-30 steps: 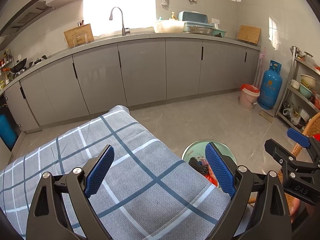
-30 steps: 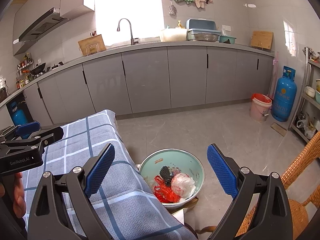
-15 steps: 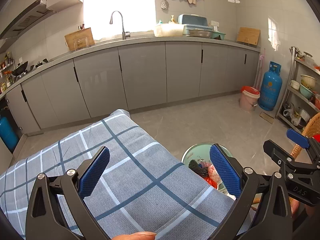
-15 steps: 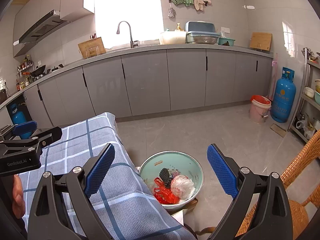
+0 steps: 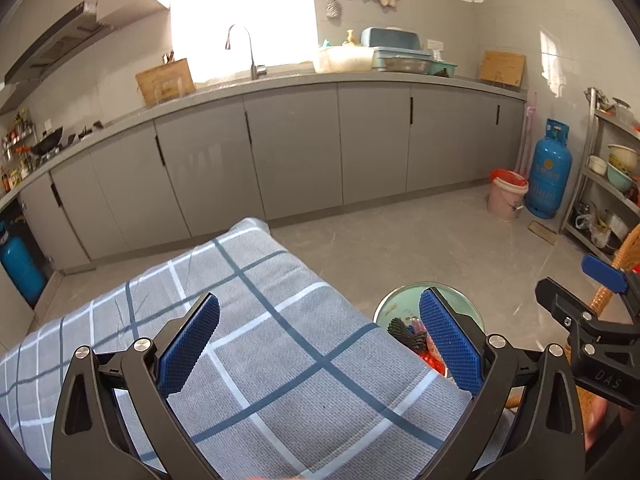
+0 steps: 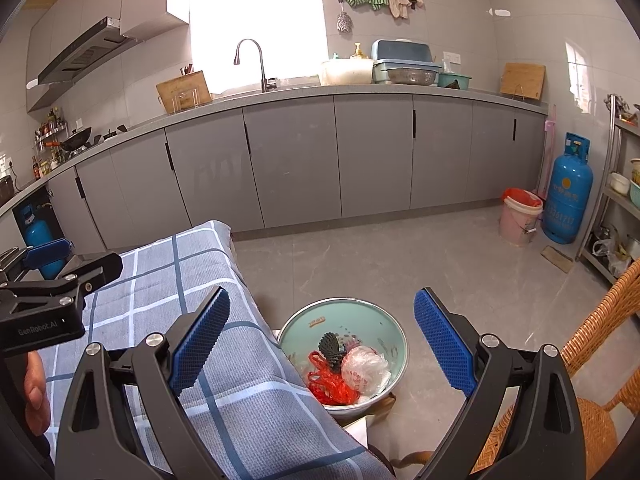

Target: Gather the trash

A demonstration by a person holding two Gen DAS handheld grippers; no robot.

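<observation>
both grippers, left gripper (image 5: 319,336) and right gripper (image 6: 322,334), gape empty; the heaped trash (image 6: 348,370) could spill if the near-right bowl (image 6: 394,330) gets nudged

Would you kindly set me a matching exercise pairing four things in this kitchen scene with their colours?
Things:
1. gas cylinder
2. net bag in the basin
3. wicker chair
4. tablecloth

Colours:
a. orange-brown
b. grey with blue and white checks
c. blue
d. red

Pairs: 1-c, 2-d, 3-a, 4-b
</observation>
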